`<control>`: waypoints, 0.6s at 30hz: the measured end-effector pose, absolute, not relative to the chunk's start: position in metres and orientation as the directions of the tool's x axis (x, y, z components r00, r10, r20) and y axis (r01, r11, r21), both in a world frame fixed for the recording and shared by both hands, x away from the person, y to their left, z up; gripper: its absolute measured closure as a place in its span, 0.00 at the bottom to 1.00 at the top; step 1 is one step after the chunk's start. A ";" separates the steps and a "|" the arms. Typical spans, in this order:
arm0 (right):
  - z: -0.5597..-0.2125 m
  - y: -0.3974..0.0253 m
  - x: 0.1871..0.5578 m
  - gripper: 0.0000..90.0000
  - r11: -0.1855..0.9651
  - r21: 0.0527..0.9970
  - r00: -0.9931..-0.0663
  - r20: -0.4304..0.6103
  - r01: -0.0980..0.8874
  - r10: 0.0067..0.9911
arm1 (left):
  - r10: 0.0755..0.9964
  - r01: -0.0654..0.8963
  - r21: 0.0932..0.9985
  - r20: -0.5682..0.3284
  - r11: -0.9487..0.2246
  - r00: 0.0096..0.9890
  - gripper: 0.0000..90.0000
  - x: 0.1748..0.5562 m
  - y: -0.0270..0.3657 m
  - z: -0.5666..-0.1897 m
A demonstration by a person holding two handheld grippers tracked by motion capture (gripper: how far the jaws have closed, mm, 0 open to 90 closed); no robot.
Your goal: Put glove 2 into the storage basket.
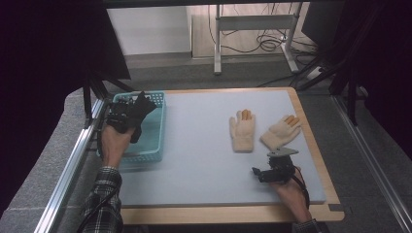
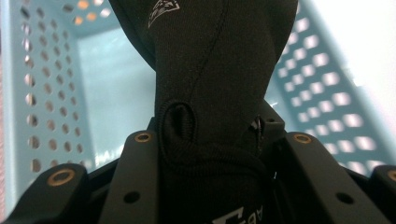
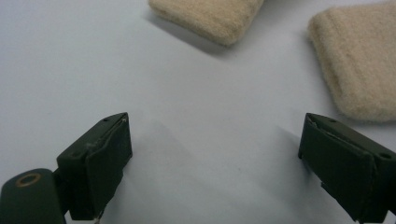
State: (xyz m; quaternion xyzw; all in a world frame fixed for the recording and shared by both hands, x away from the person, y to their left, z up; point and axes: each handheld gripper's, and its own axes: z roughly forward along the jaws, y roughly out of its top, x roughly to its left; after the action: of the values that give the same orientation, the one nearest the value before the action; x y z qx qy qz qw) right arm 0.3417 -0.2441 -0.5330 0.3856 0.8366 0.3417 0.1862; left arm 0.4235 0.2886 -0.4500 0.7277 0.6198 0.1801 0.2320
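Work looks partway through: left claw (image 1: 127,115) clenched on a black glove (image 2: 210,70) hanging over the blue basket (image 1: 158,127), not yet dropped in, while right claw (image 3: 215,163) gapes released near two beige gloves (image 1: 242,131) lying on the worktop (image 1: 194,145).

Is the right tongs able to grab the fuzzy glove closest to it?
Probably yes. The right tongs are open and empty, and bare mat lies between them and the nearer beige glove.
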 end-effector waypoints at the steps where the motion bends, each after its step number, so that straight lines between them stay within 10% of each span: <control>1: -0.533 -0.244 0.342 0.10 0.469 0.715 -0.633 -0.048 0.518 0.772 | 0.987 0.827 0.549 -0.022 -0.119 0.156 0.70 0.426 0.291 -0.454; 18: -0.533 -0.244 0.342 0.10 0.465 0.716 -0.628 -0.048 0.520 0.776 | 0.997 0.925 0.378 0.074 -0.049 0.022 0.68 0.452 0.319 -0.500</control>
State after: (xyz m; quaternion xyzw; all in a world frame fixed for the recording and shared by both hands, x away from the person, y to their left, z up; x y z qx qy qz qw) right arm 0.3417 -0.2443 -0.5330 0.3881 0.8352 0.3415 0.1875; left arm 0.4523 0.3192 -0.5004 0.7060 0.6805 0.1610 0.1123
